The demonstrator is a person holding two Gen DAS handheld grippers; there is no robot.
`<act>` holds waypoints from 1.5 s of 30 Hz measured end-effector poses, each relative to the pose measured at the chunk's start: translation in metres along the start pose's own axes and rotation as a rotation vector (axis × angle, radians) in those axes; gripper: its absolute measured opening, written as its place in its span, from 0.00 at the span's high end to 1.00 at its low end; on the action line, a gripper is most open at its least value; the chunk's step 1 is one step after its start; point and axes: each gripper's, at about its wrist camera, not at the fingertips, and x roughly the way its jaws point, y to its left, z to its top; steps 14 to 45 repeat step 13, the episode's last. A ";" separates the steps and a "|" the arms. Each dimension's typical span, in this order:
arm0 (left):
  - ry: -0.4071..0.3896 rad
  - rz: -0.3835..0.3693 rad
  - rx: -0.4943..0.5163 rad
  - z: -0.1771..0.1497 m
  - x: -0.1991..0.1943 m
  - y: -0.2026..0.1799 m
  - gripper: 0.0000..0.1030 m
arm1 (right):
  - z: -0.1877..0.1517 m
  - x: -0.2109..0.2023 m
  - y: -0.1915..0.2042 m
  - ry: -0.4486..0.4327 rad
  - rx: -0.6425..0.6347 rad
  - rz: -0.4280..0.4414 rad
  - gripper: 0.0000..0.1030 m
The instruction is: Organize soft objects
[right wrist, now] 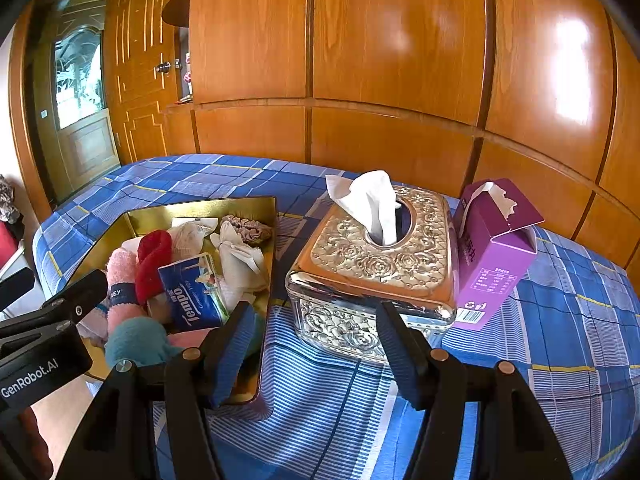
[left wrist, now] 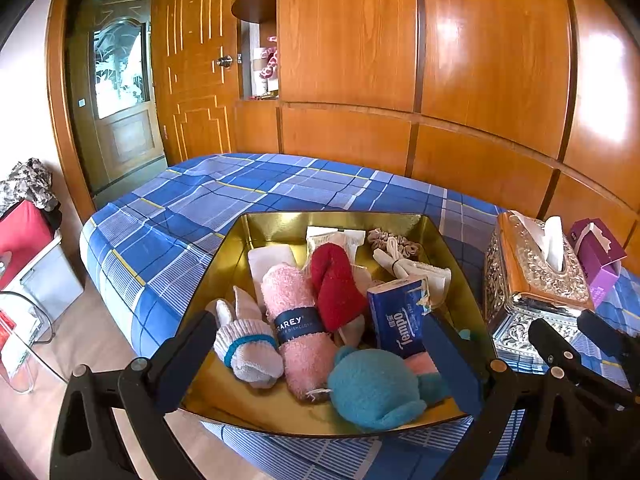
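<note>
Pretty much all the soft stuff, socks point(left wrist: 248, 344), pink cloth point(left wrist: 298, 332) and blue plush point(left wrist: 372, 388), sits piled in the gold tray point(left wrist: 224, 248) on the bed point(left wrist: 168, 208). Both grippers, left point(left wrist: 320, 364) and right point(right wrist: 316, 352), hover with jaws wide and empty, so it could be just gathered or about to be sorted out.

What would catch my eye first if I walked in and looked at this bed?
Probably the gold tray on the blue plaid bedspread, heaped with soft things: a rolled pink towel, a red sock, a teal plush and a blue Tempo tissue pack. To the tray's right stands an ornate silver tissue box, with an open purple carton on its far side.
</note>
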 end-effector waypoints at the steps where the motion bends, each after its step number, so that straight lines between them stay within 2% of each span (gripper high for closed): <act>1: -0.001 0.000 0.001 0.000 0.000 0.000 0.00 | 0.000 0.000 0.000 -0.001 0.001 -0.001 0.38; 10: -0.024 -0.002 -0.012 0.001 -0.004 0.002 0.01 | -0.001 0.000 -0.001 -0.002 0.000 -0.003 0.38; 45: -0.013 -0.002 -0.017 0.001 -0.003 0.003 0.01 | 0.000 -0.001 -0.003 -0.009 0.002 -0.003 0.38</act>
